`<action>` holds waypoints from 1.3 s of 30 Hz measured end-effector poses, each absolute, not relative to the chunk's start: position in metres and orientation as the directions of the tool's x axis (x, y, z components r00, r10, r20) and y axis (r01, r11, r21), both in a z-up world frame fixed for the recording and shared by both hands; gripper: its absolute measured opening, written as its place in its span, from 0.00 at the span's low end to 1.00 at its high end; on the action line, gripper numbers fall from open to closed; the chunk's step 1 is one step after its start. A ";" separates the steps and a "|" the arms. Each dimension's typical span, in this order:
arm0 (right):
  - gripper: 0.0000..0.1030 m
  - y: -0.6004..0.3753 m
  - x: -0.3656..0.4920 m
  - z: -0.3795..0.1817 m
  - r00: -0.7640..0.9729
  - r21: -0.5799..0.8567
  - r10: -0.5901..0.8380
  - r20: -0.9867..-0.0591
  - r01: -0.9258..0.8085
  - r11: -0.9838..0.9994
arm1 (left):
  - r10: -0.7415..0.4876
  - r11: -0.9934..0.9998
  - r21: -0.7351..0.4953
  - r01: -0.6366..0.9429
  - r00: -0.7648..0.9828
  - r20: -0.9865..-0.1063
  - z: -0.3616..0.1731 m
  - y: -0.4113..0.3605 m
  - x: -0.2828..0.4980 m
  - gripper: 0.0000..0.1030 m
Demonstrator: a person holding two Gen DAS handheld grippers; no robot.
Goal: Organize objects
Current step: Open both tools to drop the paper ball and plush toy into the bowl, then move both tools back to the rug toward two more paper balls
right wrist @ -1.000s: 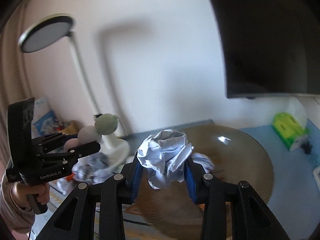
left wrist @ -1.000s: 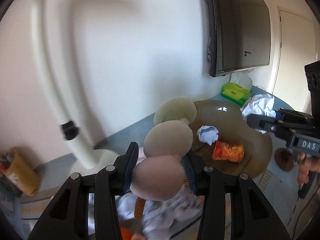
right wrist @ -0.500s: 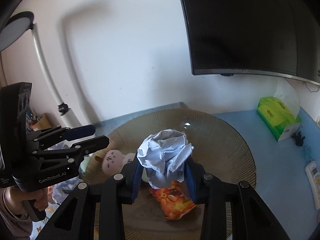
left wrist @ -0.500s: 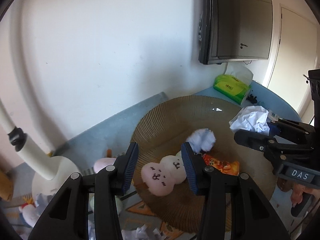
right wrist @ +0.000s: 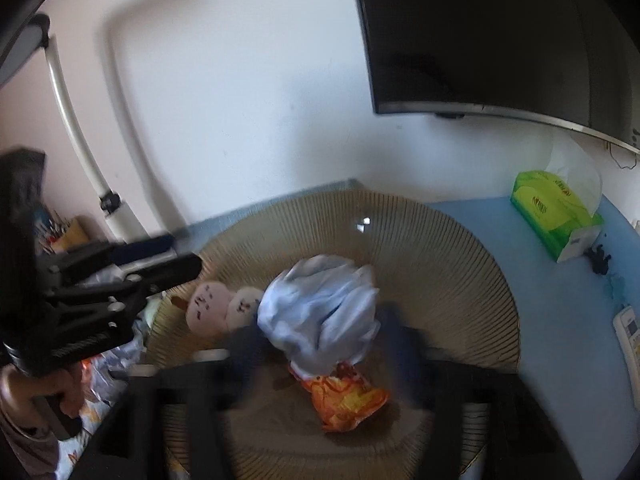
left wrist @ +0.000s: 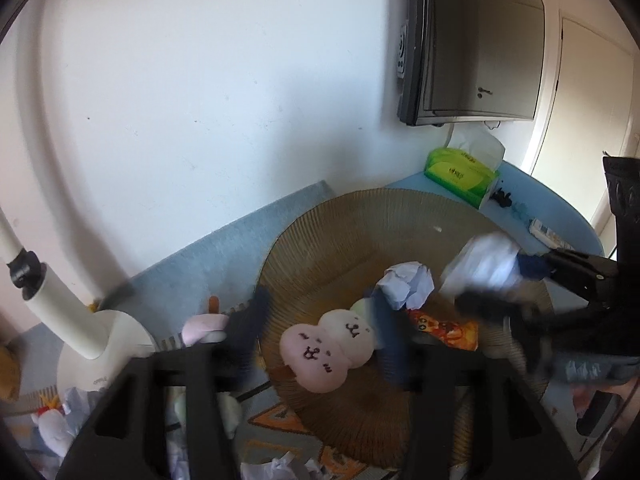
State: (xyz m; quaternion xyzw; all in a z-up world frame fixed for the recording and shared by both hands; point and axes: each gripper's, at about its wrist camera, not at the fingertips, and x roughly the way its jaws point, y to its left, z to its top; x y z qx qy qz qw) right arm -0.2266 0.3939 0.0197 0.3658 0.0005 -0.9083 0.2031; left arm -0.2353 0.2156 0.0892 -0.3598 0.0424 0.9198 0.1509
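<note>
A large ribbed amber glass bowl (left wrist: 320,236) (right wrist: 452,248) holds a pink and white plush toy (left wrist: 320,350) (right wrist: 218,306), an orange snack packet (left wrist: 446,330) (right wrist: 346,398) and a crumpled white paper ball (left wrist: 408,284). My left gripper (left wrist: 320,336) is open and empty, its jaws wide either side of the plush. My right gripper (right wrist: 320,340) has a second crumpled paper ball (right wrist: 320,312) (left wrist: 486,262) between its blurred jaws, over the bowl's middle; the jaws look spread wider than before.
A green tissue box (left wrist: 462,174) (right wrist: 554,212) and a remote (right wrist: 630,334) lie on the blue table at the right. A white lamp base (left wrist: 100,354) and arm stand at the left, with more toys and paper scraps (left wrist: 280,468) around. A wall monitor (left wrist: 472,40) hangs above.
My left gripper let the plush toy go into the bowl and opened wider. My right gripper carried its paper ball over the bowl and lowered it; its jaws have spread.
</note>
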 end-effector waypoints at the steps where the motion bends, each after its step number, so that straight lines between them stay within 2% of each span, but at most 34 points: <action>1: 1.00 0.392 -0.225 0.019 -0.655 0.134 -0.363 -0.663 0.373 -0.918 | 0.215 -0.958 -0.017 -0.285 -0.680 -0.701 0.087 0.214 -0.239 1.00; 3: 1.00 0.390 -0.220 0.021 -0.670 0.108 -0.347 -0.656 0.372 -0.922 | 0.171 -0.970 -0.004 -0.243 -0.670 -0.722 0.088 0.204 -0.238 1.00; 7: 1.00 0.381 -0.212 0.030 -0.691 0.081 -0.326 -0.646 0.363 -0.928 | 0.173 -0.977 -0.031 -0.211 -0.702 -0.691 0.103 0.177 -0.221 1.00; 14: 1.00 0.358 -0.189 0.051 -0.707 0.085 -0.346 -0.617 0.378 -0.922 | 0.115 -0.985 0.025 -0.170 -0.760 -0.640 0.137 0.126 -0.184 1.00; 24: 1.00 0.307 -0.140 0.065 -0.685 0.120 -0.428 -0.590 0.449 -0.885 | -0.055 -0.994 0.108 -0.011 -0.807 -0.589 0.164 0.013 -0.122 0.99; 32: 1.00 0.249 -0.100 0.043 -0.604 0.149 -0.516 -0.608 0.551 -0.821 | -0.201 -0.979 0.152 0.135 -0.746 -0.635 0.120 -0.075 -0.080 0.99; 39: 1.00 0.175 -0.066 0.019 -0.497 0.110 -0.588 -0.638 0.696 -0.709 | -0.222 -0.966 0.072 0.248 -0.658 -0.720 0.057 -0.128 -0.066 0.99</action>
